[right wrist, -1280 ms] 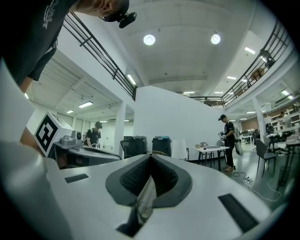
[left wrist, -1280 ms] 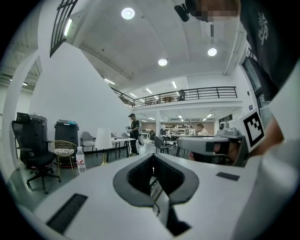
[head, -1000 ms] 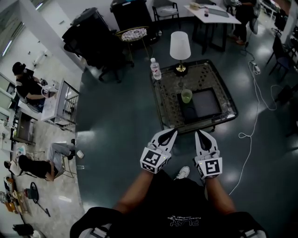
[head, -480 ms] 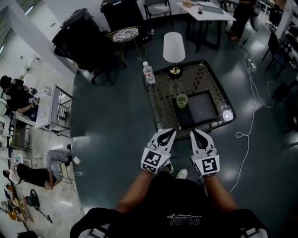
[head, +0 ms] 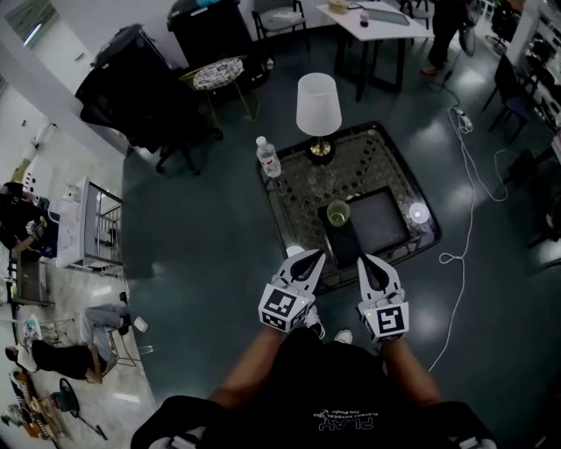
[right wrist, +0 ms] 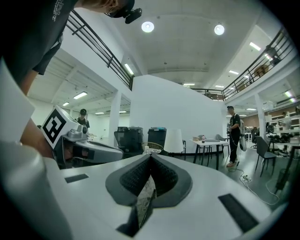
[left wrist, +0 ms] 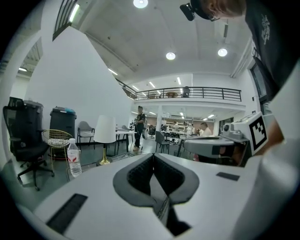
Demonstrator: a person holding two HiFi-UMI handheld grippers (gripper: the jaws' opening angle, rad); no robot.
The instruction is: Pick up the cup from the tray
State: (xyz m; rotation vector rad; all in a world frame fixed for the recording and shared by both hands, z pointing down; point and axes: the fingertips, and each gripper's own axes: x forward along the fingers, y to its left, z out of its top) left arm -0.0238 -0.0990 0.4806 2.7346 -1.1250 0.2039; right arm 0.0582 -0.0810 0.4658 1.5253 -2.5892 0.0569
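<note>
A pale green cup (head: 338, 212) stands on a dark tray (head: 381, 219) at the near side of a low patterned glass table (head: 368, 158). My left gripper (head: 314, 257) and right gripper (head: 366, 260) are side by side in front of the person's body, just short of the table's near edge and apart from the cup. Both are shut with nothing between the jaws, as the left gripper view (left wrist: 153, 157) and right gripper view (right wrist: 151, 157) show. The cup is hidden in both gripper views.
On the table stand a white-shaded lamp (head: 317, 105), a water bottle (head: 268, 158) at the left corner and a small white round object (head: 418, 213) at the right. A cable (head: 469, 175) runs over the floor to the right. Chairs and a white table (head: 368, 17) stand behind.
The table, with the cup, has slid down and left in the head view and looks nearer. Both grippers keep their place before the body, shut.
</note>
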